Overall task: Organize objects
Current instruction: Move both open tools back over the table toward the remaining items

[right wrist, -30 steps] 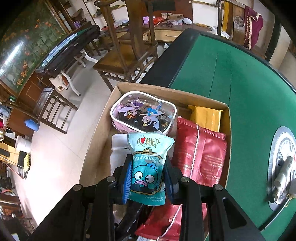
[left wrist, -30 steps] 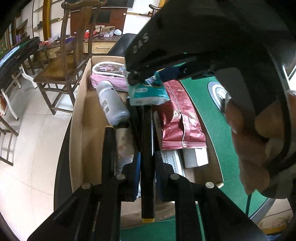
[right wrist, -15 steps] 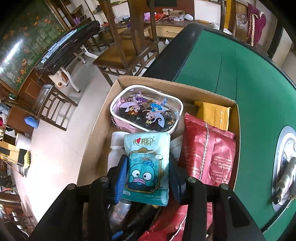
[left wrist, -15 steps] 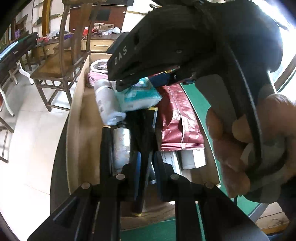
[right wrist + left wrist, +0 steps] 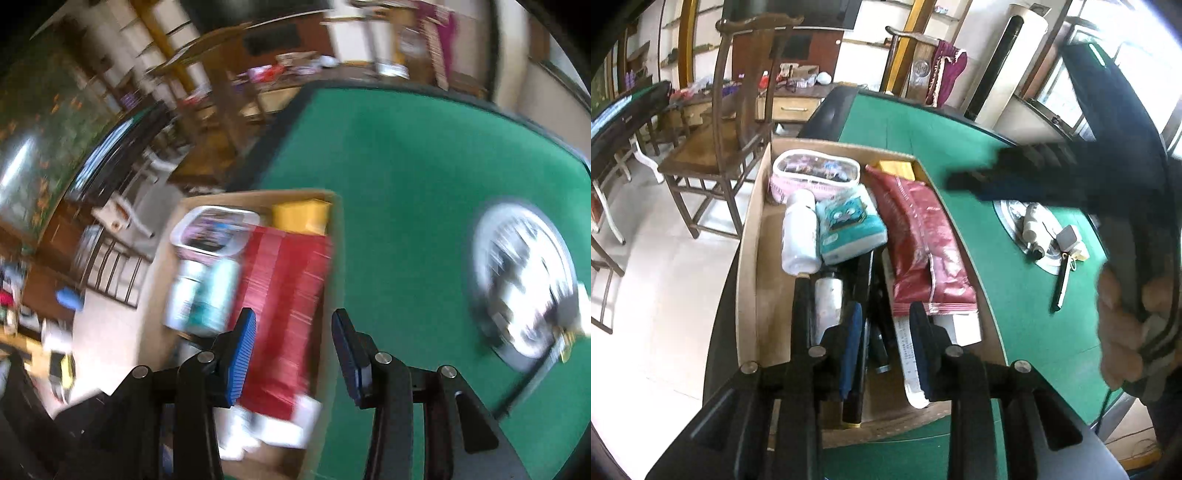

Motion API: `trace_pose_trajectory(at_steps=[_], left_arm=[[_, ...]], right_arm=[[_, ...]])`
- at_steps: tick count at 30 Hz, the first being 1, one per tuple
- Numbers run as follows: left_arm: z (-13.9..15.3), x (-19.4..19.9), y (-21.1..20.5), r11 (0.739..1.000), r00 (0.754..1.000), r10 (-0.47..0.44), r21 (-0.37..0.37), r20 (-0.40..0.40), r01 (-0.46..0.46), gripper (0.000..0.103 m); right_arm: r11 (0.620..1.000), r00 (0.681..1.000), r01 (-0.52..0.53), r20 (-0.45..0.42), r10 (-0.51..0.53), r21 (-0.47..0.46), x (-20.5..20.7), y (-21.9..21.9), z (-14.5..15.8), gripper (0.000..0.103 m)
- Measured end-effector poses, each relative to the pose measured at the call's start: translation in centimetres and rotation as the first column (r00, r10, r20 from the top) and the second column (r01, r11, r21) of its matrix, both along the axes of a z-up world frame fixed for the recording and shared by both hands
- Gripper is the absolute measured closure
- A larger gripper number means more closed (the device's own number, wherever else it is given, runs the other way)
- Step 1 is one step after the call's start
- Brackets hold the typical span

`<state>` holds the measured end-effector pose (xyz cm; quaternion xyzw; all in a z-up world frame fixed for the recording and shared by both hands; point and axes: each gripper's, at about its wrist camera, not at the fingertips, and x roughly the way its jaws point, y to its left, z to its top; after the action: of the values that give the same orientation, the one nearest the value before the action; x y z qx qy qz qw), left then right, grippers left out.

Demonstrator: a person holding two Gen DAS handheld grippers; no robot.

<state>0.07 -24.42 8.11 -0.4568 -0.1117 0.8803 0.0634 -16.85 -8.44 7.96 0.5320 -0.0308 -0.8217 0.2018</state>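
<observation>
Teal pouch (image 5: pixel 849 225) inside cardboard box (image 5: pixel 748 258): soft, light, best pinched across flat sides. Left gripper (image 5: pixel 886 332) and right gripper (image 5: pixel 293 354) both agape, empty.

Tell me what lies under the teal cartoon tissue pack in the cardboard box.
The teal cartoon tissue pack rests partly on a black stick-like item, leaning against the white plastic bottle. Whatever else lies beneath it in the cardboard box is covered.

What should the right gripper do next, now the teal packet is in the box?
Probably swing to the round tray: the right gripper is open and empty, the teal packet lies in the cardboard box, and small items remain on the tray.
</observation>
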Motion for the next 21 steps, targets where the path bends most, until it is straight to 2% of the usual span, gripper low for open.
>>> trace_pose_trajectory(at_steps=[3,7,9,11,14,18,21], left_arm=[[1.0,0.1,1.3,1.0,0.999,-0.028,-0.005,-0.028,0.028,0.077],[1.8,-0.1,4.3,0.996,0.995,-0.085,-0.013,-0.047,0.085,0.077],[2.0,-0.4,6.6,0.991,0.99,-0.132,-0.015,-0.045,0.132,0.077],[2.0,-0.9,8.5,0.983,0.982,-0.182,-0.016,-0.041,0.181,0.076],[1.7,-1.7,12.8,0.956,0.956,-0.294,-0.014,-0.016,0.294,0.069],[0.8,-3.5,19.1,0.903,0.903,-0.429,0.003,0.023,0.429,0.069],[0.0,-5.0,23.5,0.862,0.862,-0.506,-0.015,0.041,0.507,0.069]], right_arm=[[0.994,0.992,0.111,0.051,-0.112,0.023,0.4,6.3,-2.2,0.056],[0.97,0.962,0.239,0.126,-0.243,0.046,0.3,13.7,-5.0,0.056],[0.959,0.948,0.282,0.144,-0.284,0.035,0.7,16.2,-5.2,0.056],[0.949,0.94,0.316,0.146,-0.309,-0.023,1.7,18.7,-4.5,0.057],[0.936,0.931,0.351,0.117,-0.345,-0.025,3.0,22.2,-3.1,0.057],[0.918,0.914,0.394,0.118,-0.387,-0.039,4.9,27.3,-2.3,0.056],[0.907,0.902,0.421,0.119,-0.414,-0.033,6.6,30.8,-2.3,0.055]])
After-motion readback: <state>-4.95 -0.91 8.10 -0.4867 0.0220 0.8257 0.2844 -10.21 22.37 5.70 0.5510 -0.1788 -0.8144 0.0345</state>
